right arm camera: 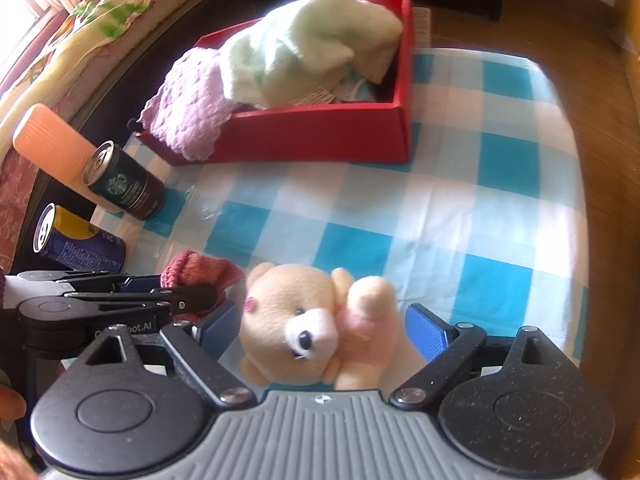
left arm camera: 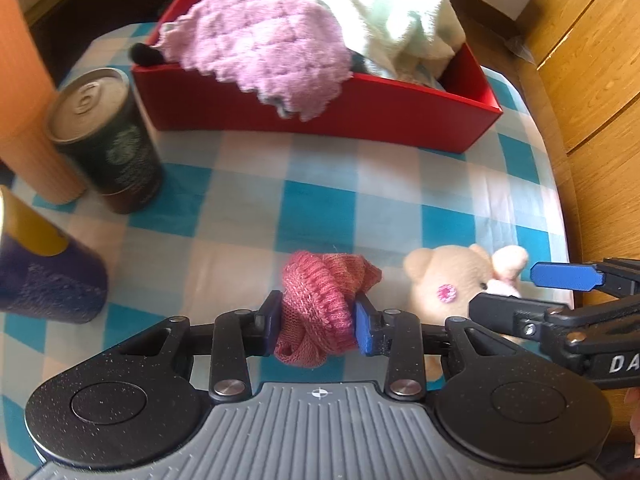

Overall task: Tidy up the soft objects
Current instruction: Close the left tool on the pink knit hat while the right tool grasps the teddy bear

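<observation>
My left gripper is shut on a red knitted sock just above the blue checked tablecloth; the sock also shows in the right wrist view. A beige teddy bear with a pink body lies between the open fingers of my right gripper, not squeezed. The bear also shows in the left wrist view, to the right of the sock. A red box at the back holds a purple fluffy cloth and a pale green towel.
A dark green can, an orange ribbed cup and a purple and yellow can stand at the left. A wooden floor lies past the table's right edge. A floral bedspread is at the far left.
</observation>
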